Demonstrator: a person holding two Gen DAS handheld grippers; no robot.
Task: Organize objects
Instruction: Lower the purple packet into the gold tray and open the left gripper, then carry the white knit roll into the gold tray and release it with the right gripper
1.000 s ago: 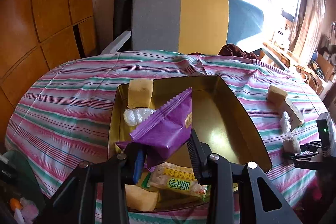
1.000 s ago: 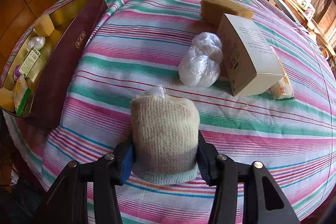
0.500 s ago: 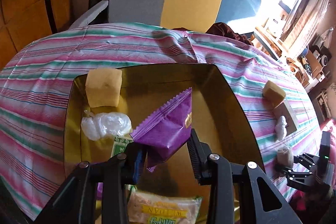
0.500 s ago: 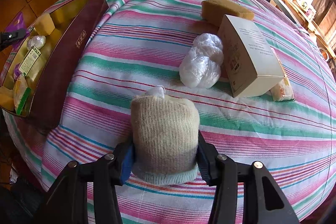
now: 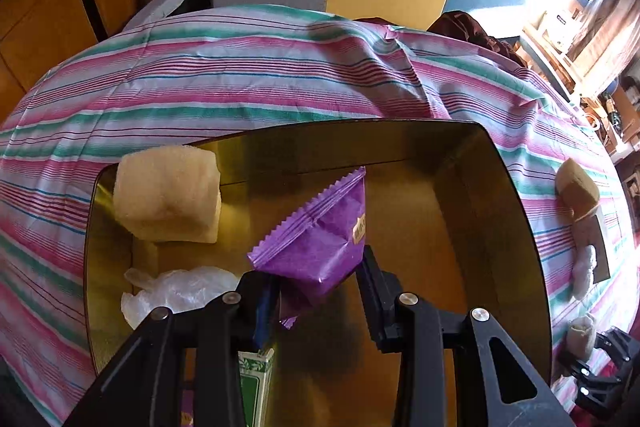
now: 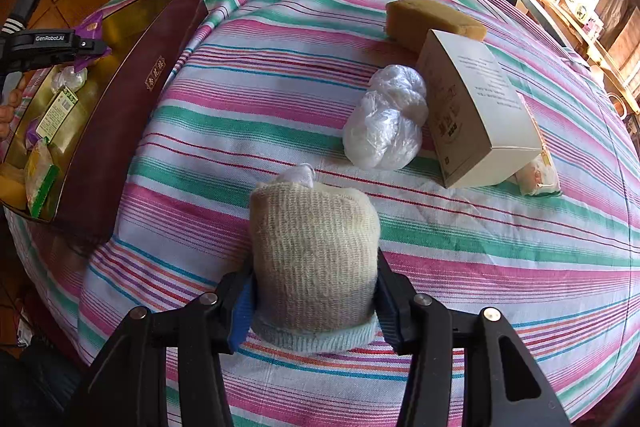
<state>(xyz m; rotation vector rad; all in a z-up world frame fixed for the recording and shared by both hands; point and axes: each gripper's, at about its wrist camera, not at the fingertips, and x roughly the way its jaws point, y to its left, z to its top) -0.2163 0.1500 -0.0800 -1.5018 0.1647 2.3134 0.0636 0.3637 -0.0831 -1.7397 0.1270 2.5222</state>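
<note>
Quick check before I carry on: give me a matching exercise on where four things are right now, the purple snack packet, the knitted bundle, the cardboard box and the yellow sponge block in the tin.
Things:
1. purple snack packet
2. knitted bundle
3. cardboard box
4. yellow sponge block

Places:
A. on the striped tablecloth, beside a wad of clear plastic
B. between the right gripper's fingers
C. in a far corner of the gold tin
D. clamped in the left gripper, over the tin

Pairs: 1-D, 2-B, 3-A, 4-C
</note>
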